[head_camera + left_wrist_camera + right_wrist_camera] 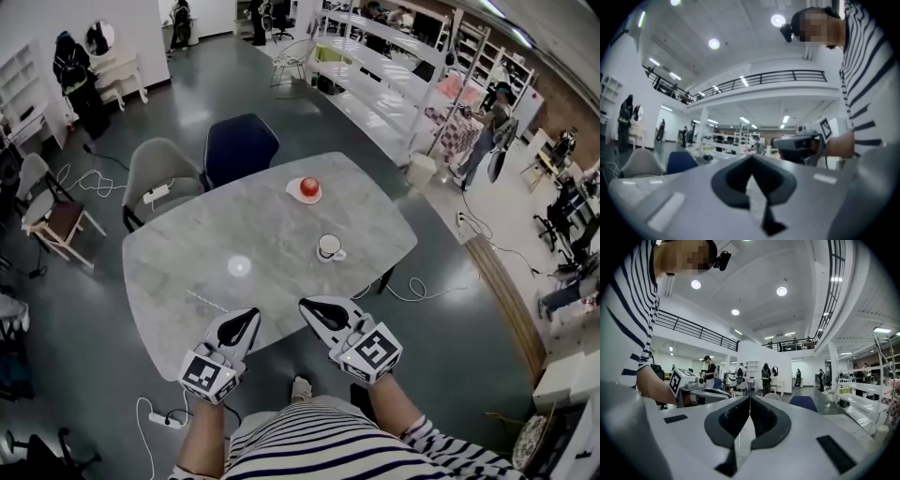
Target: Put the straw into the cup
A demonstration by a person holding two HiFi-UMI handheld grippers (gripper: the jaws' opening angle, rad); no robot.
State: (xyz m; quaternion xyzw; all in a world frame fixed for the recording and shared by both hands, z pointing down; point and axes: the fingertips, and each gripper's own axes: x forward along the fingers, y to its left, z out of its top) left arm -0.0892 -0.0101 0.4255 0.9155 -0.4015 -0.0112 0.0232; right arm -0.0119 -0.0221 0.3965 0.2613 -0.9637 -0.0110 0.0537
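The left tongs [246, 319] and right tongs [311, 307] are shut and empty at the desk's [169, 253] near edge; the straw [202, 298] lies flat beside the left tongs, well apart from the cup [328, 247]; the left tongs should be opened, then closed gently across the straw's middle.

Right gripper [750, 398]: jaws are seen pressed together, nothing held. Left gripper [717, 393] is seen at left, below striped sleeve [628, 324]. Blue chair [804, 403] is seen beyond.
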